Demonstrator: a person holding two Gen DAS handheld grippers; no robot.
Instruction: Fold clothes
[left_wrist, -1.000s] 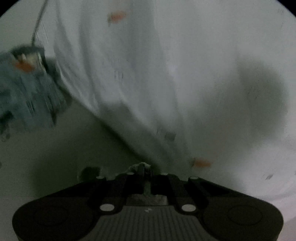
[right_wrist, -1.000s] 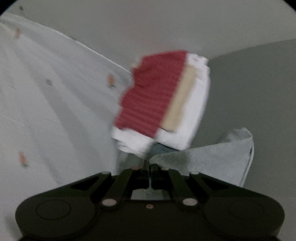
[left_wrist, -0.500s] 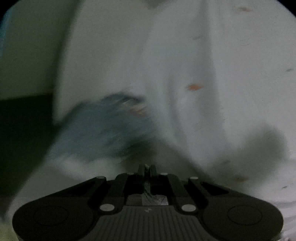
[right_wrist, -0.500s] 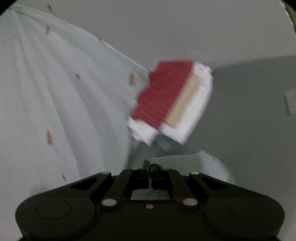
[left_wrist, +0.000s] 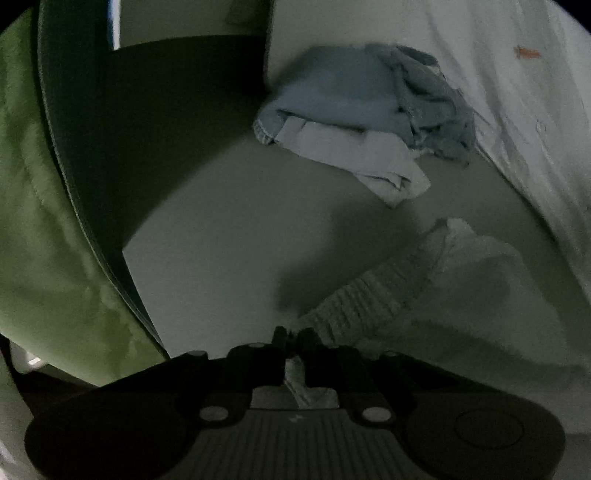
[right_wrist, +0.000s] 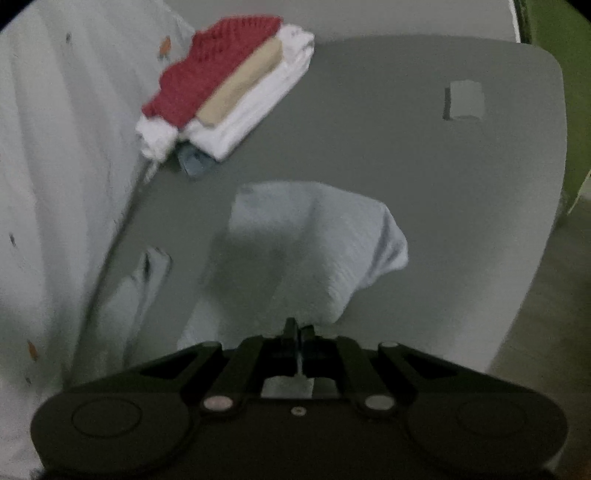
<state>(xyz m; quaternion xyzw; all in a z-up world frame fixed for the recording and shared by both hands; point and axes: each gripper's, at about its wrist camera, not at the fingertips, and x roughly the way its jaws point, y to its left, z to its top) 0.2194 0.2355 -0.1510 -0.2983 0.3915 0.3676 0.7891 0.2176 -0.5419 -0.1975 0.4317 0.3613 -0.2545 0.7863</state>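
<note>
A white garment with small orange prints (left_wrist: 517, 110) lies on the grey table (left_wrist: 229, 236). Its ribbed edge (left_wrist: 369, 295) runs up to my left gripper (left_wrist: 292, 335). That gripper's jaws are opening, with a pale strip of the cloth loose in the gap between them. In the right wrist view the same printed garment (right_wrist: 55, 147) lies at the left, and a pale folded part (right_wrist: 314, 251) lies just ahead of my right gripper (right_wrist: 298, 328). The right gripper is shut on a thin cloth edge, and its jaws are only starting to part.
A crumpled blue pile of clothes (left_wrist: 354, 107) sits near the table's far corner. A folded stack (right_wrist: 229, 92) with a red knit on top lies at the back. A small grey block (right_wrist: 463, 99) is near the table's rounded right edge. Green floor (left_wrist: 44, 221) lies beyond.
Both grippers came down toward the table with the cloth. The left view swung from the printed fabric to the blue pile and table corner. The left jaws parted a little.
</note>
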